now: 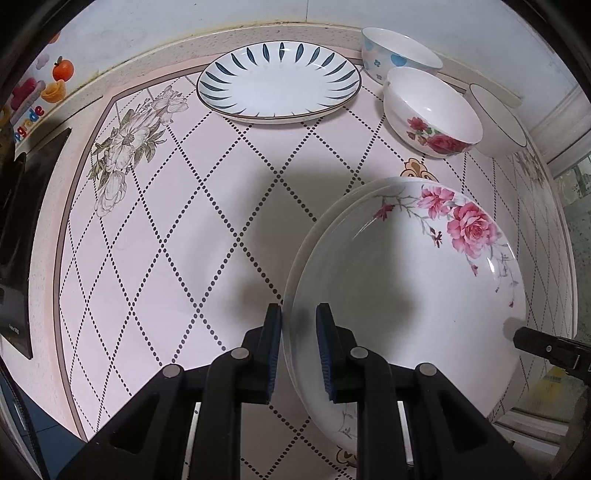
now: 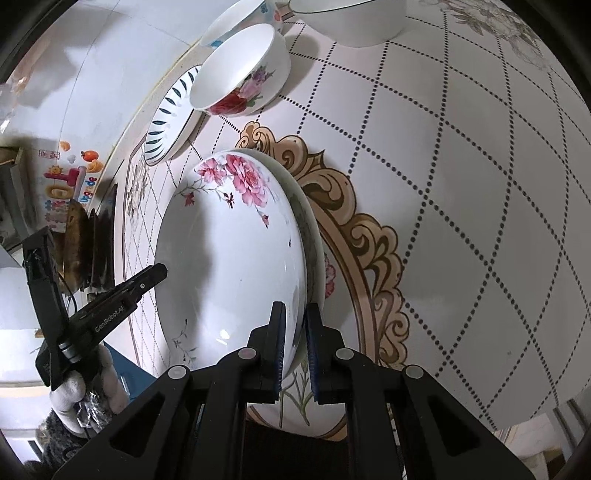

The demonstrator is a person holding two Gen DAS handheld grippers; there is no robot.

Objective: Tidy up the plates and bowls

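A white plate with pink roses [image 1: 406,280] is held tilted above the table, with a second plate's rim showing right behind it. My left gripper [image 1: 298,332] is shut on its left rim. My right gripper [image 2: 294,332] is shut on its opposite rim [image 2: 236,258]. A blue-leaf plate [image 1: 279,83] lies at the back. Three bowls stand at the back right: a blue-dotted one [image 1: 395,51], a rose-printed one [image 1: 432,110] and a plain white one [image 1: 498,122].
The table [image 1: 177,221] has a pink cloth with dotted diamonds and a gold ornament [image 2: 362,236]. A dark object [image 1: 18,236] lies at the left edge. A wall [image 1: 147,22] runs behind the table.
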